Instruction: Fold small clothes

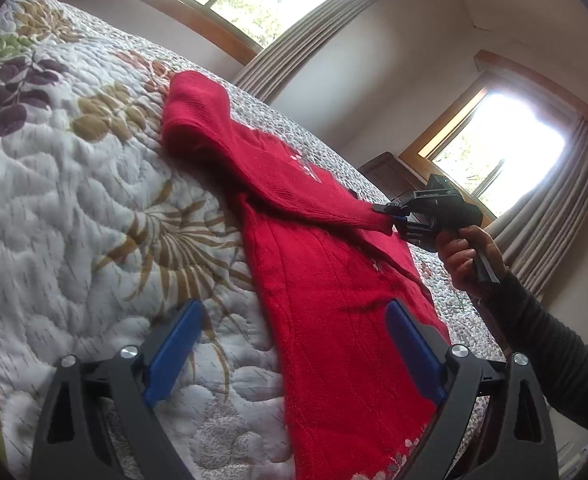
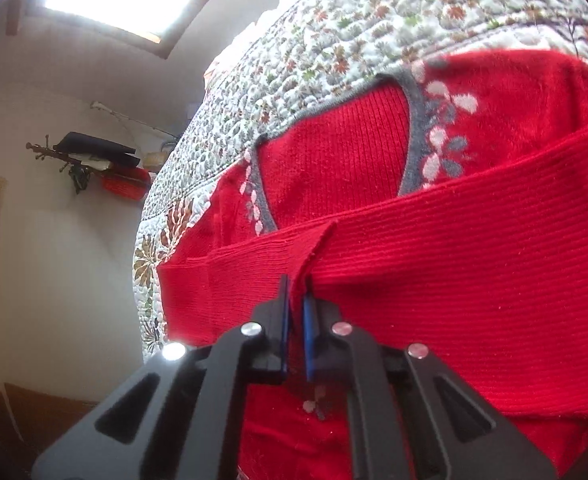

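Spread over the bed: a quilt, white and puffy with stitched channels, printed with big leaves and flowers in tan, purple and green; a soft, yielding base, so likely to drag on cloth pulled over it.

Lying flat on that quilt, body lengthwise: a red sweater, fine ribbed knit, slightly fuzzy, with a grey V-shaped neckband edged by pale pink and grey petals. Laid out flat presumably to give clean fold lines.

Drawn across the chest, just below the neckline: one sleeve, stretched into a taut band and lifted slightly off the body, probably so it can be set down straight rather than bunched.

Pinching the cuff end of that sleeve: the right gripper, blue pads nearly together with a ridge of knit squeezed between them. Gripped around its handle: a hand, dark sleeve behind.

Hovering low over the lower part of the sweater, near its edge: the left gripper, blue pads spread wide, nothing between them, seemingly ready for the hem or side.

Judged stage: sleeve fold in progress, body not yet folded.
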Demonstrator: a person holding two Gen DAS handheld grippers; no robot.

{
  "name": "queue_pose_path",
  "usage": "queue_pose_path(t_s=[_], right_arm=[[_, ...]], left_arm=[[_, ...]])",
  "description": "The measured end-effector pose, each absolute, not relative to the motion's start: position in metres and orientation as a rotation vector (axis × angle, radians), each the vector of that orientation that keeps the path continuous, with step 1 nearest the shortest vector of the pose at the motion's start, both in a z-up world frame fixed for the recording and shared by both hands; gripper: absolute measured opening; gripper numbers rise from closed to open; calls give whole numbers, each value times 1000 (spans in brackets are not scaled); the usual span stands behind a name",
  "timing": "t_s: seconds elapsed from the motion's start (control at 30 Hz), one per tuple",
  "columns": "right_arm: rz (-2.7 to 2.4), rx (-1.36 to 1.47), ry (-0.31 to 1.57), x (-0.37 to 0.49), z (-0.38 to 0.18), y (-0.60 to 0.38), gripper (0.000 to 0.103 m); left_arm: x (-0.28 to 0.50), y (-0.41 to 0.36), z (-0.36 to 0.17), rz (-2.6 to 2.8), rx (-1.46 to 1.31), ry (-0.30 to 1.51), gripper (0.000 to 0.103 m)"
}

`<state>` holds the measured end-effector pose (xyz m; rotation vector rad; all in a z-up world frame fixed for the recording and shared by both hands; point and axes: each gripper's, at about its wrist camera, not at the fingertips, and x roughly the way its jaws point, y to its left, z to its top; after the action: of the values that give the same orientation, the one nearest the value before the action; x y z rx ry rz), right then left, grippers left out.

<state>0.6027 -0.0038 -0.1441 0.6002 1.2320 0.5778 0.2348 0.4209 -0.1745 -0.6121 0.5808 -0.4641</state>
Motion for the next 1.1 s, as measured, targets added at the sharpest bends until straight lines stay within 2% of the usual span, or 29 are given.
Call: queue_pose_path(t_s=[0.4, 0.67, 1.1], right_arm=[[477, 582, 1120, 605, -83, -74, 4], [384, 634, 1119, 602, -102, -132, 4], [339, 686, 1143, 592, -139, -166, 3]], left_arm=[[231, 417, -181, -479, -580, 554, 97], [234, 415, -182, -481, -580, 554, 98], [233, 422, -185, -487, -586, 551, 98]])
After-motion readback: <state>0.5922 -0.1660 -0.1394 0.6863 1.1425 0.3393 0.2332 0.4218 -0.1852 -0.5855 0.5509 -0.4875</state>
